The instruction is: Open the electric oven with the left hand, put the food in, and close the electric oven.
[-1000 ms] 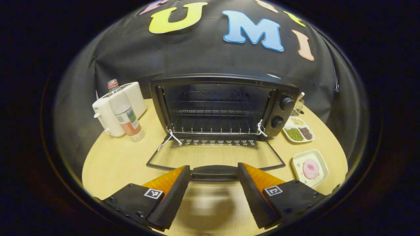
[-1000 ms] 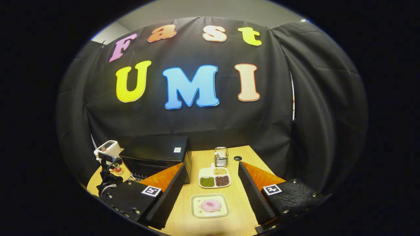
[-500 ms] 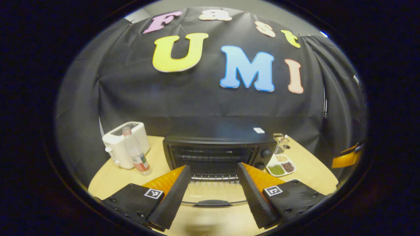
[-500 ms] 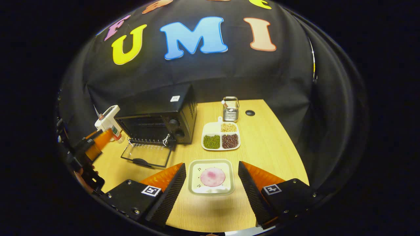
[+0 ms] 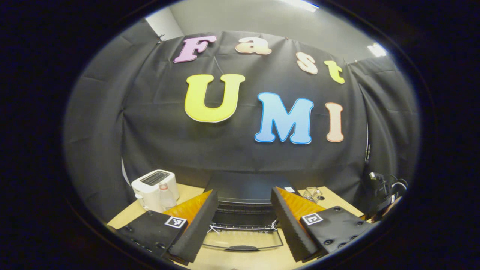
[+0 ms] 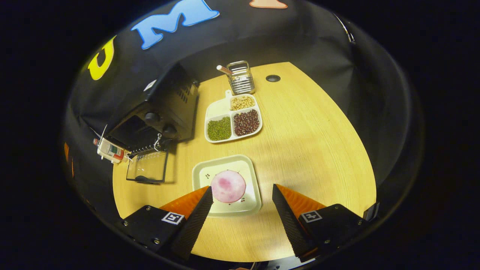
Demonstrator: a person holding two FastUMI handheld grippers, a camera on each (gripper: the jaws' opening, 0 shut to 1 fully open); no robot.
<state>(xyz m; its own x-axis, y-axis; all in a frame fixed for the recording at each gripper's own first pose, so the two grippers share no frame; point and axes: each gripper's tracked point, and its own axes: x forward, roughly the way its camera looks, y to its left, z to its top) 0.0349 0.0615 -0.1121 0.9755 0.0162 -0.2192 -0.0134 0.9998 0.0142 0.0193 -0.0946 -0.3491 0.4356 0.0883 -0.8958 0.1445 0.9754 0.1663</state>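
One pink round piece of food [image 6: 228,186] sits on a pale square plate [image 6: 252,174] near the front of the wooden table [image 6: 315,142], and the right gripper [image 6: 242,195] hangs right over it with its fingers spread wide, gripping nothing. Its left finger's tip overlaps the plate's near-left corner in the right gripper view, but I can't tell if it's actually touching.

Off to the left of the plate, the black electric oven [image 6: 165,107] stands with its glass door [image 6: 147,168] dropped flat onto the table, handle at the near edge. The left gripper view has the same oven [image 5: 245,189] straight ahead with the door [image 5: 243,240] lying open toward the camera and the wire rack visible at the mouth. The left gripper [image 5: 243,210] is held back from it, fingers wide apart and empty too.

Behind the plate there's a divided dish [image 6: 232,120] with green, dark red and tan beans, then a wire holder [image 6: 240,77] farther back. A white toaster [image 5: 154,184] and a plastic bottle [image 5: 165,193] stand left of the oven.
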